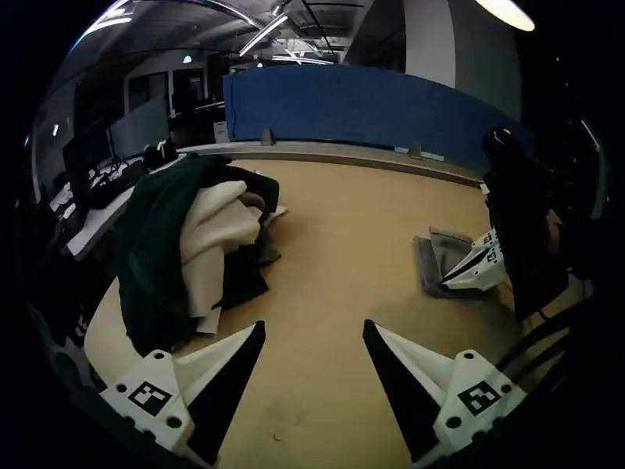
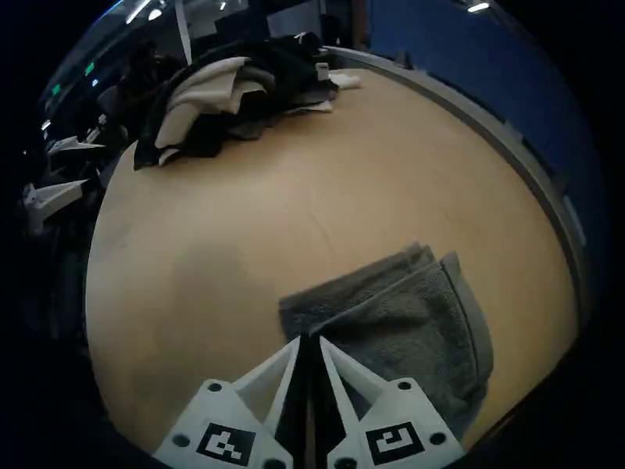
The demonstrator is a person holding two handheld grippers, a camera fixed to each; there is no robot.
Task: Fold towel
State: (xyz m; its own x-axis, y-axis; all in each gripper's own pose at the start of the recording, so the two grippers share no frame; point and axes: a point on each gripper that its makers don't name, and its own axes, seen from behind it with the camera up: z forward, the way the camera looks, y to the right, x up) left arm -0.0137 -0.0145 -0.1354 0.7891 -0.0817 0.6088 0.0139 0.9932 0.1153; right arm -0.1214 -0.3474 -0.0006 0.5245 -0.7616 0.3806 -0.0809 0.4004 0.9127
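Note:
A grey towel [image 2: 406, 328] lies folded flat on the wooden table [image 2: 258, 211], near its right edge. My right gripper [image 2: 309, 342] has its fingers pressed together at the towel's near-left edge, with the cloth running in under the tips. The left gripper view shows that same gripper [image 1: 457, 273], held by a dark-sleeved arm, tipped down onto the grey towel [image 1: 437, 262]. My left gripper [image 1: 314, 332] is open over bare tabletop, with nothing between its fingers and well to the left of the towel.
A heap of dark green, cream and black cloths [image 1: 195, 242] covers the table's far left part; it also appears as a heap [image 2: 226, 94] at the top of the right gripper view. A blue partition [image 1: 351, 105] stands behind the table. Desks with monitors [image 1: 101, 168] lie beyond the left edge.

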